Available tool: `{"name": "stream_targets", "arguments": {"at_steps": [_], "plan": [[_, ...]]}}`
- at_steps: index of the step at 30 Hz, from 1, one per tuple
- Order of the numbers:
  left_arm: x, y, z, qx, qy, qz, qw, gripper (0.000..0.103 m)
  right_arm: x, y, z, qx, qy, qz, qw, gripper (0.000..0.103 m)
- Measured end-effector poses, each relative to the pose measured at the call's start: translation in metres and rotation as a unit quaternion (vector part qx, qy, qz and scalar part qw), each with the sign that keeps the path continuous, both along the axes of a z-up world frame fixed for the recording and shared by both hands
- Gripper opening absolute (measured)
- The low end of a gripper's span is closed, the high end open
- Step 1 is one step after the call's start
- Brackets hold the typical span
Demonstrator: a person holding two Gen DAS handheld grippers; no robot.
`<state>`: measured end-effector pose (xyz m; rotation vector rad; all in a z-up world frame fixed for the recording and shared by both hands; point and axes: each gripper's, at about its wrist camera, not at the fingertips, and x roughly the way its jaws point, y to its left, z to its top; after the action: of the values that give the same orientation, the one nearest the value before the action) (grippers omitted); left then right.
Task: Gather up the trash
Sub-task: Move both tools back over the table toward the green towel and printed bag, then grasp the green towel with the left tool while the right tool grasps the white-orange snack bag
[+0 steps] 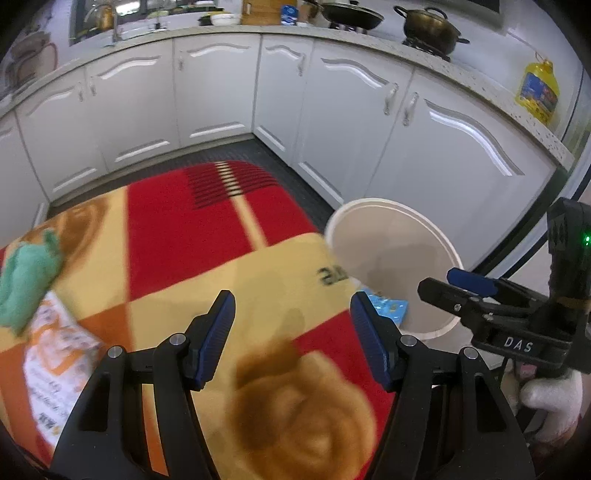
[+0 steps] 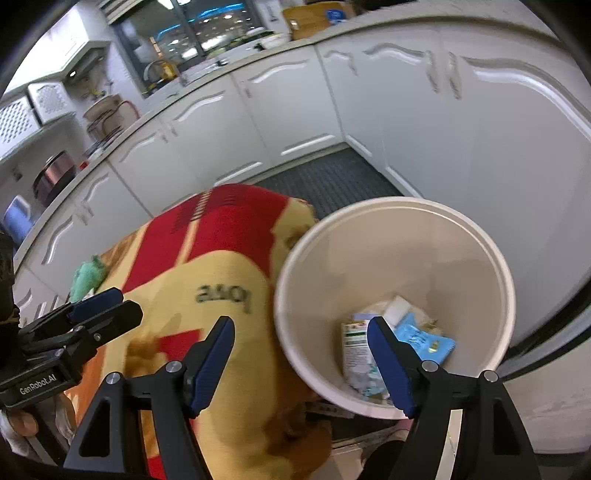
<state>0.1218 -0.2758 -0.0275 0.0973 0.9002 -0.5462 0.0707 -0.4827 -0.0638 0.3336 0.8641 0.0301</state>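
Observation:
My left gripper (image 1: 291, 314) is open and empty above a table under a red and yellow blanket (image 1: 207, 229). At the table's left lie a crumpled green piece (image 1: 26, 280) and an orange-and-white packet (image 1: 55, 354). A white bin (image 1: 391, 254) stands past the table's right edge. My right gripper (image 2: 301, 332) is open and empty, over the bin's (image 2: 399, 236) left rim. Inside the bin lie a blue packet (image 2: 424, 339), a green-and-white packet (image 2: 354, 347) and other scraps. In each wrist view the other gripper shows from the side: the right gripper (image 1: 450, 288), the left gripper (image 2: 125, 306).
White kitchen cabinets (image 1: 221, 92) wrap around the back and right, close behind the bin. On the counter stand pots (image 1: 432, 26) and a yellow oil bottle (image 1: 539, 88). A dark ribbed mat (image 2: 325, 181) covers the floor between table and cabinets. A gloved hand (image 1: 550, 398) holds the right gripper.

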Motion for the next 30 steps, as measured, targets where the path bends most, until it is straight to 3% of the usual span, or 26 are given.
{"name": "stream_targets", "arguments": {"at_steps": [16, 20, 24, 30], "plan": [[0.005, 0.157, 0.012, -0.001, 0.003, 0.105, 0.9945, 0.064, 0.028, 0.118, 0.008, 0.008, -0.002, 0.116, 0.993, 0.074], [0.023, 0.199, 0.012, -0.008, 0.011, 0.135, 0.9907, 0.073, 0.036, 0.143, 0.003, 0.018, 0.008, 0.140, 0.990, 0.075], [0.048, 0.226, 0.008, -0.006, 0.009, 0.154, 0.9881, 0.075, 0.042, 0.171, -0.002, 0.013, 0.016, 0.167, 0.986, 0.075], [0.088, 0.242, -0.001, 0.007, -0.001, 0.140, 0.9902, 0.076, 0.053, 0.204, -0.008, 0.019, 0.024, 0.198, 0.980, 0.076]]}}
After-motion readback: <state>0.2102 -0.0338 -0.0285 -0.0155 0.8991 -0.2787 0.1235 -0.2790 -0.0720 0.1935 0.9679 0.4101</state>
